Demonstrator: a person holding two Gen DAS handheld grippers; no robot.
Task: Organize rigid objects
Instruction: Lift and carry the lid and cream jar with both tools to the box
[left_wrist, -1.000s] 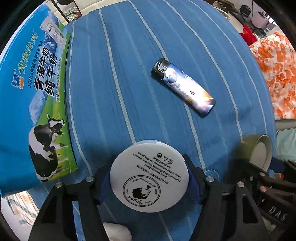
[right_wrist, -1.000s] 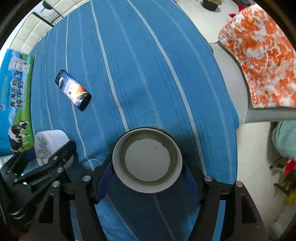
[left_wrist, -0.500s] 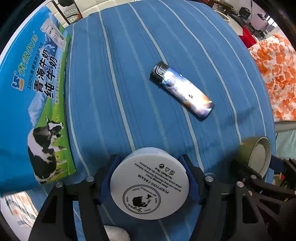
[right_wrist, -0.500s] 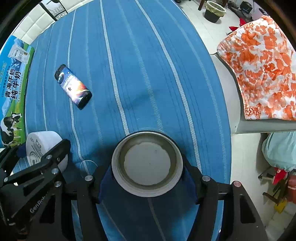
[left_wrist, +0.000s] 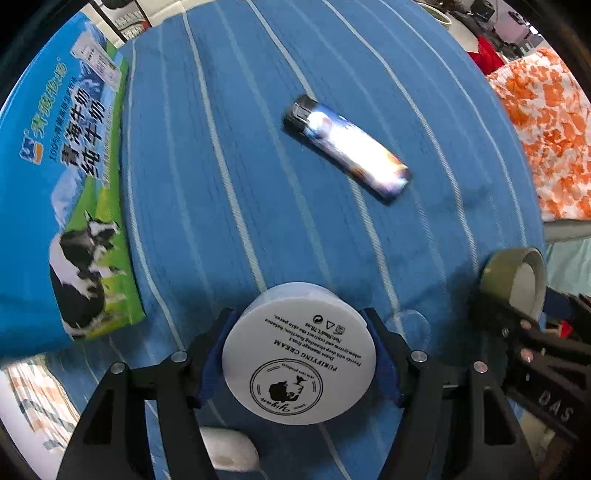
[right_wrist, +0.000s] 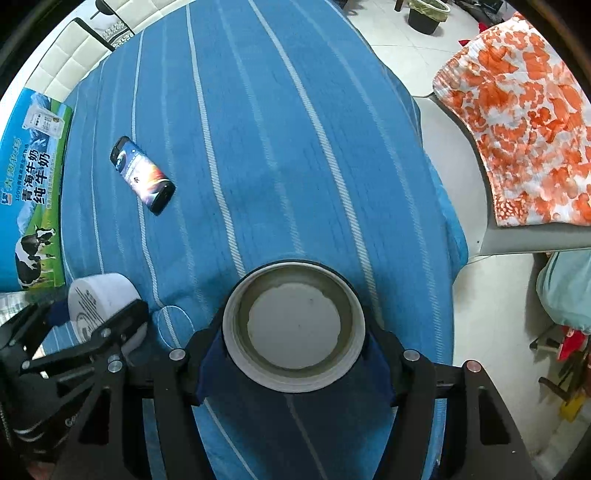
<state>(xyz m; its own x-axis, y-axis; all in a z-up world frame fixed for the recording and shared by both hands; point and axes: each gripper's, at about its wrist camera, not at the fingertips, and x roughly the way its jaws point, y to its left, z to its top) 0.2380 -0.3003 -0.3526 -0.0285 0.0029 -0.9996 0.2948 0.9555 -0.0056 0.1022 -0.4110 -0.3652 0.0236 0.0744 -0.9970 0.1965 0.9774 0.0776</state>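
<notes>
My left gripper (left_wrist: 299, 354) is shut on a white round cream jar (left_wrist: 297, 360), its printed bottom facing the camera, held above the blue striped tablecloth (left_wrist: 229, 184). The jar also shows in the right wrist view (right_wrist: 99, 306). My right gripper (right_wrist: 293, 347) is shut on the jar's round lid (right_wrist: 293, 326), its hollow inside facing the camera. The lid also shows at the right edge of the left wrist view (left_wrist: 517, 280). A dark printed lighter (left_wrist: 347, 147) lies on the cloth ahead of both grippers; it also shows in the right wrist view (right_wrist: 142, 173).
A blue and green milk carton box (left_wrist: 62, 177) lies along the table's left side, also in the right wrist view (right_wrist: 31, 192). An orange-patterned cloth (right_wrist: 517, 110) covers a seat right of the table. The table's right edge drops to a tiled floor (right_wrist: 491, 332).
Both grippers have drifted slightly with their loads still held; the lighter and carton sit a little lower and nearer in both views. Nothing was released or grasped.
</notes>
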